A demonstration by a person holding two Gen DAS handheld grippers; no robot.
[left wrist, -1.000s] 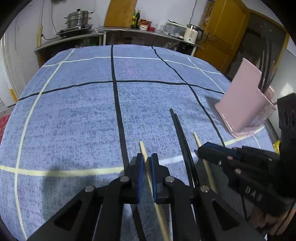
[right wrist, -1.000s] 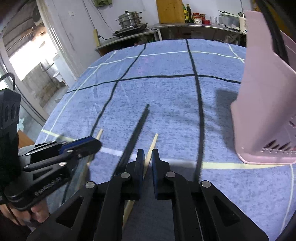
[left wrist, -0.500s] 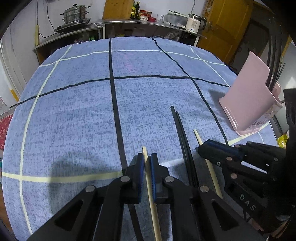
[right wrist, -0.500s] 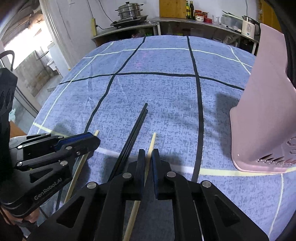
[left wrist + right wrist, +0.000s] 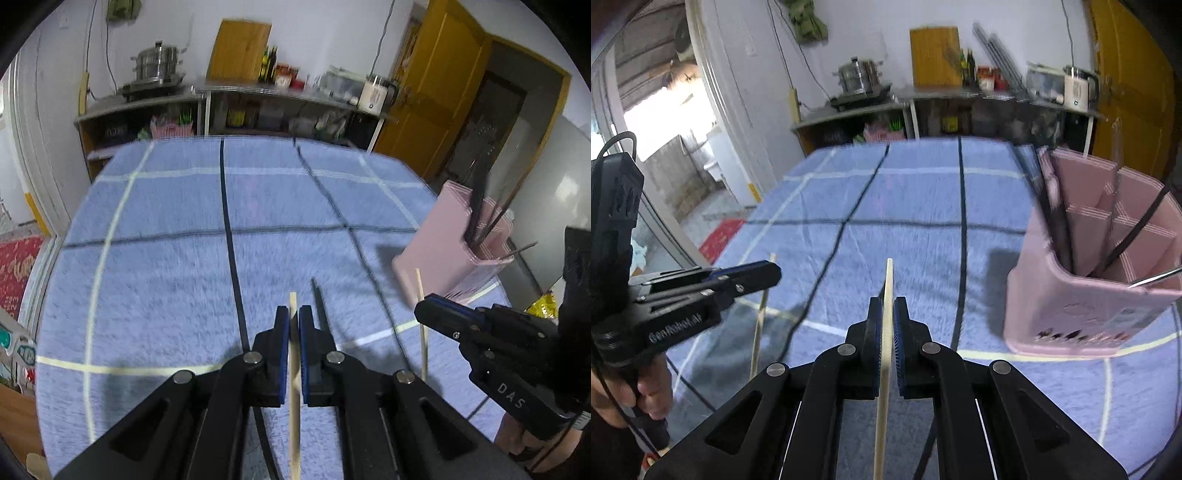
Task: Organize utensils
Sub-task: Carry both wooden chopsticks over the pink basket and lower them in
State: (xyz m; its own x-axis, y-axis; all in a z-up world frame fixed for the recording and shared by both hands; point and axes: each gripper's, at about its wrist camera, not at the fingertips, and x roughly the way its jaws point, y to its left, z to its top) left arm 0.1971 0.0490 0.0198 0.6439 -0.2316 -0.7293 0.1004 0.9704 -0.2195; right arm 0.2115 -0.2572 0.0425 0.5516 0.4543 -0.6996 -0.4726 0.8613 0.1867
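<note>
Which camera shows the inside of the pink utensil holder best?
Right wrist: the pink utensil holder sits close, its dividers and compartments visible from above. Left wrist shows the same holder farther off, mostly its outer wall.

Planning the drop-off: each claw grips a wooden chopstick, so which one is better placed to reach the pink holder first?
Right claw: the pink holder stands close beside it, while the left claw is farther away.

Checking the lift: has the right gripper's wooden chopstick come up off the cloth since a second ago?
Yes. The wooden chopstick rose off the tablecloth, toward the pink holder.
</note>
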